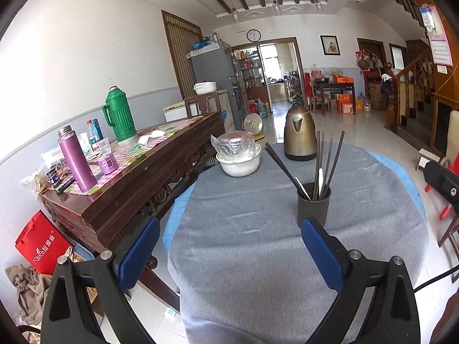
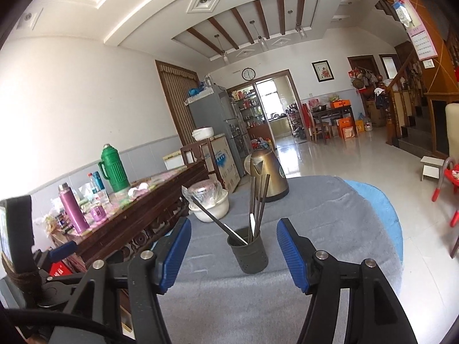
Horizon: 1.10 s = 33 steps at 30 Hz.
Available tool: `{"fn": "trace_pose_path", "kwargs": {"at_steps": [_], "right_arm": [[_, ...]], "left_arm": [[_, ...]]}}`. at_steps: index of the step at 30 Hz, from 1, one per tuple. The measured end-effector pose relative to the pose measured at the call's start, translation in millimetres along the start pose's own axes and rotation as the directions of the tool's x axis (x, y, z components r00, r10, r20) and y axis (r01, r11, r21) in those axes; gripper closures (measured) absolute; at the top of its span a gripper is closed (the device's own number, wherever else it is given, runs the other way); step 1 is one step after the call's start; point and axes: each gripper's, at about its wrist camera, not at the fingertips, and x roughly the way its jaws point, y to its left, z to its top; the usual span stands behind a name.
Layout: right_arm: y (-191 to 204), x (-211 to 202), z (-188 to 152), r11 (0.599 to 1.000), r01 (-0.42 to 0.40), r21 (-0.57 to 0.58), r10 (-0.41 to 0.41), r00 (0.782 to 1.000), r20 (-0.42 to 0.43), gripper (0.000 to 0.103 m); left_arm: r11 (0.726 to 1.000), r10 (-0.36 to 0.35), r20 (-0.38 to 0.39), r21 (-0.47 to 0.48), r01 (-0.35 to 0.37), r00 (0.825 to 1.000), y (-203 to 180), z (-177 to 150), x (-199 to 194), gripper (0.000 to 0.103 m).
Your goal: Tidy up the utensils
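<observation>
Grey-clothed bench (image 1: pixel 252 243) carries the dark holder (image 1: pixel 313 203), chopsticks (image 1: pixel 330 157) standing inside.
Both the left hand-held gripper (image 1: pixel 229 255) and right hand-held gripper (image 2: pixel 233 253) gape empty; approach level, avoiding the leaning stick (image 1: pixel 282 166).

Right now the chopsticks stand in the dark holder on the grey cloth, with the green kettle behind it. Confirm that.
Wrong colour: the kettle behind the holder is golden-brown, as the left wrist view shows. The chopsticks do stand in it on the grey cloth.
</observation>
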Motion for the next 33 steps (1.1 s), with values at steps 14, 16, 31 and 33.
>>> {"fn": "trace_pose_path", "kwargs": {"at_steps": [14, 16, 31, 33], "right_arm": [[-5, 8, -23, 0.999, 0.034, -0.002, -0.034, 0.996, -0.085, 0.037], [-5, 8, -22, 0.999, 0.033, -0.001, -0.033, 0.996, -0.086, 0.037], [7, 8, -31, 0.999, 0.031, -0.03, -0.033, 0.996, -0.088, 0.037], [8, 8, -32, 0.999, 0.032, -0.032, -0.034, 0.996, -0.087, 0.037]], "left_arm": [[1.0, 0.005, -0.049, 0.001, -0.004, 0.999, 1, -9, 7, 0.004], [1.0, 0.003, -0.052, -0.002, -0.003, 0.999, 2, -9, 7, 0.004], [1.0, 0.012, -0.06, -0.01, -0.013, 0.998, 8, -13, 9, 0.004], [1.0, 0.012, -0.062, -0.012, -0.012, 0.998, 8, -13, 9, 0.004]]}}
